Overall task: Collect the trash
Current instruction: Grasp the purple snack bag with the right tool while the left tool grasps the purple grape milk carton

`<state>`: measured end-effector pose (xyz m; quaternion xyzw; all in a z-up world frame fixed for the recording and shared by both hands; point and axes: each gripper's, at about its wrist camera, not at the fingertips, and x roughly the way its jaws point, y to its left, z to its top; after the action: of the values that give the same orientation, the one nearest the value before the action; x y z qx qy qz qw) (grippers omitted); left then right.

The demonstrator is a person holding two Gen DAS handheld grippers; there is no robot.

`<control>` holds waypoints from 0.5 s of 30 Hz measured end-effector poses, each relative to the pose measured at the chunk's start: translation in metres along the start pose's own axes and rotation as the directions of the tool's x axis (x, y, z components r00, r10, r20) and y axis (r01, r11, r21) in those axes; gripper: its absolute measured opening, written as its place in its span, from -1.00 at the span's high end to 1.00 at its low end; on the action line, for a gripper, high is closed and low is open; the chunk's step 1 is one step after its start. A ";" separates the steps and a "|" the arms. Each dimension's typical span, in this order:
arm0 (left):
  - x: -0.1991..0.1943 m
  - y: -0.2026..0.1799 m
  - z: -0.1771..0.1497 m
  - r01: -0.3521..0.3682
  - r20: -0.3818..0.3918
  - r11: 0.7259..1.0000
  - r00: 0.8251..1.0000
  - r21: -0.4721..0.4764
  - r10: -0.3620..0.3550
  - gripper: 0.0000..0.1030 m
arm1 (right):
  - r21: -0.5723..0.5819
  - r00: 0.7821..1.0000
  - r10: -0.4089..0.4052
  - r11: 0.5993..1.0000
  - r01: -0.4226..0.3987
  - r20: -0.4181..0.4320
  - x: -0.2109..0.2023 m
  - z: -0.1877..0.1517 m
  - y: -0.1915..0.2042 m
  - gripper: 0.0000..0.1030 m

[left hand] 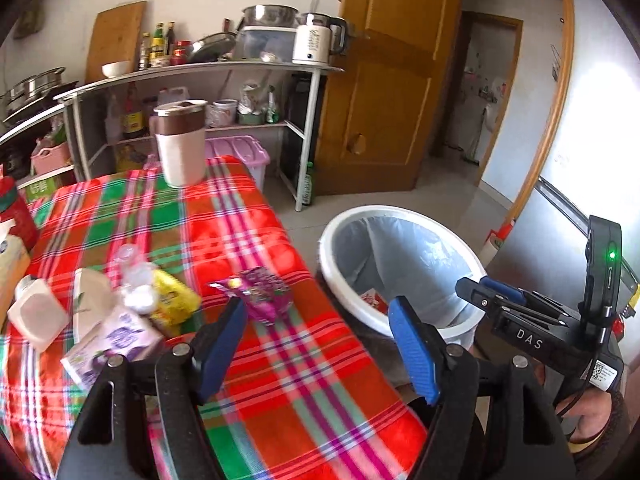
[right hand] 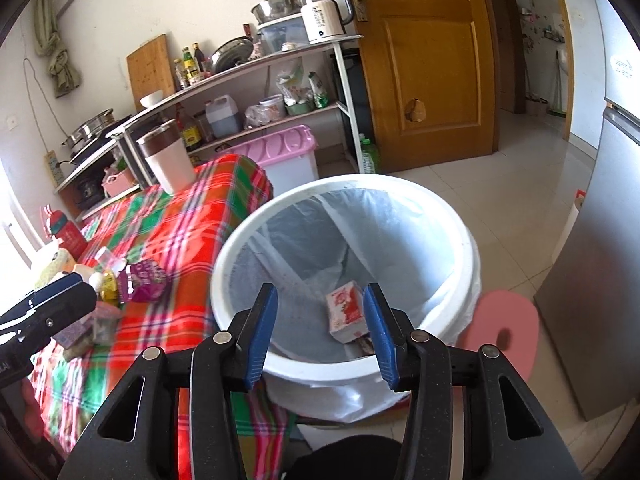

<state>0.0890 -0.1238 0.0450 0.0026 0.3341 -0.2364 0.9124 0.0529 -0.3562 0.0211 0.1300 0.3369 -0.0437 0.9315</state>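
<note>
Left gripper (left hand: 318, 344) spread wide, blue pads apart, nothing between them, poised above the plaid tablecloth (left hand: 304, 392) near the table's near edge. Just beyond its tips, a purple snack wrapper (left hand: 262, 292) lying flat on the cloth, untouched. Further left, a loose heap of trash: yellow packet (left hand: 176, 298), crumpled clear plastic (left hand: 134, 276), lavender carton (left hand: 116, 340), small white bottle (left hand: 38, 314) tipped on its side. Tall pink-and-brown tumbler (left hand: 180, 142) upright at the far end of the table. Right gripper (right hand: 320, 334) partly open, released, pads clear of everything, hanging over the mouth of the white trash bin (right hand: 448, 216) beside the table. Inside the bin, down on the clear liner, a red-and-white carton (right hand: 346, 312), seen between the pads but well below them, not gripped. Pink round stool (right hand: 504, 332) just right of the bin on the tiled floor. Behind, a metal shelf rack (right hand: 344, 80) with bottles, pans and a white kettle (right hand: 322, 18); wooden door (right hand: 432, 60) beyond.
</note>
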 end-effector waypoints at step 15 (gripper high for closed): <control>-0.047 0.087 -0.038 -0.153 0.034 0.981 0.987 -0.117 0.158 -0.57 | -0.067 0.992 0.118 0.990 -0.120 -0.035 0.015 -0.019 0.064 -0.10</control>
<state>0.0723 -0.0198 0.0308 -0.0285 0.3261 -0.1449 0.9337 0.0634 -0.2891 0.0116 0.1186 0.3441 0.0257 0.9311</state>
